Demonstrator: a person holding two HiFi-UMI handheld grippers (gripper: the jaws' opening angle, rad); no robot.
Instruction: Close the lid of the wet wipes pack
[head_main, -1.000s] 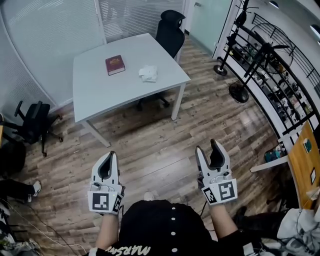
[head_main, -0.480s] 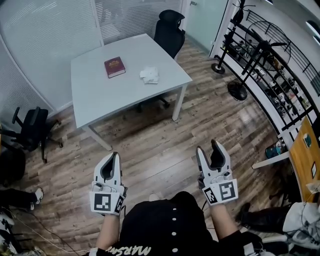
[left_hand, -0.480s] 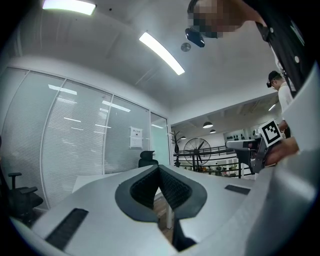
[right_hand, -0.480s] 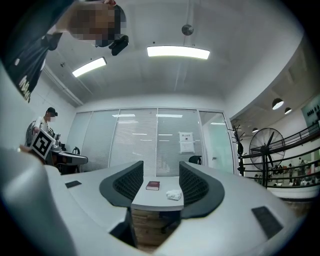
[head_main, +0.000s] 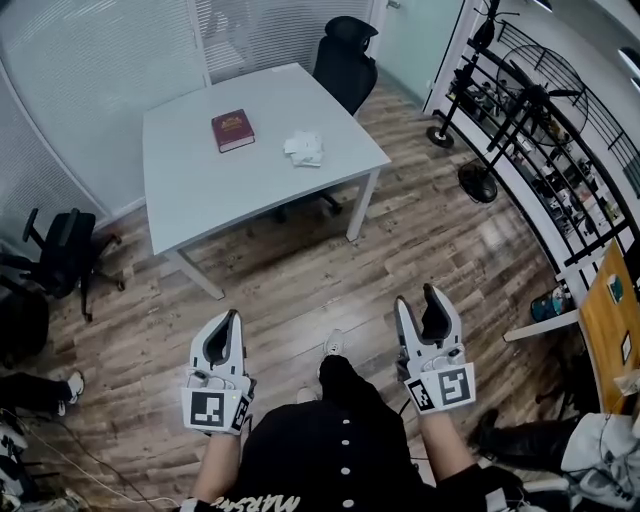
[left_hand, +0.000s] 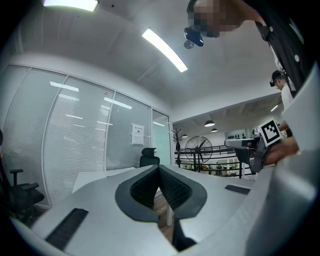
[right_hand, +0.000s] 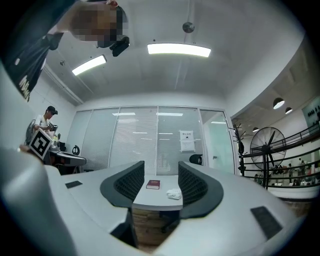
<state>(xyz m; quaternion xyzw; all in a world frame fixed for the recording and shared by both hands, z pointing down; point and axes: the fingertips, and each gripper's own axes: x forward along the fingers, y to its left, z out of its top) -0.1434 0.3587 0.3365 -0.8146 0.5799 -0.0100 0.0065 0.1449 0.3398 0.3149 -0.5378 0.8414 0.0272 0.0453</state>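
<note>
The wet wipes pack, white and crumpled-looking, lies on a grey table far ahead of me across the wooden floor; its lid is too small to make out. Between the right gripper's jaws in the right gripper view, the pack shows in the distance. My left gripper is held low near my body, its pads meeting at the tip, nothing in them. My right gripper stands open and empty; its jaws have just been closing a little.
A red book lies on the table left of the pack. A black office chair stands behind the table, another at the left. A fan and a metal rack line the right. My shoe shows between the grippers.
Both grippers sit slightly lower in the head view. A shoe has come forward between them. The table and pack stay far ahead.
</note>
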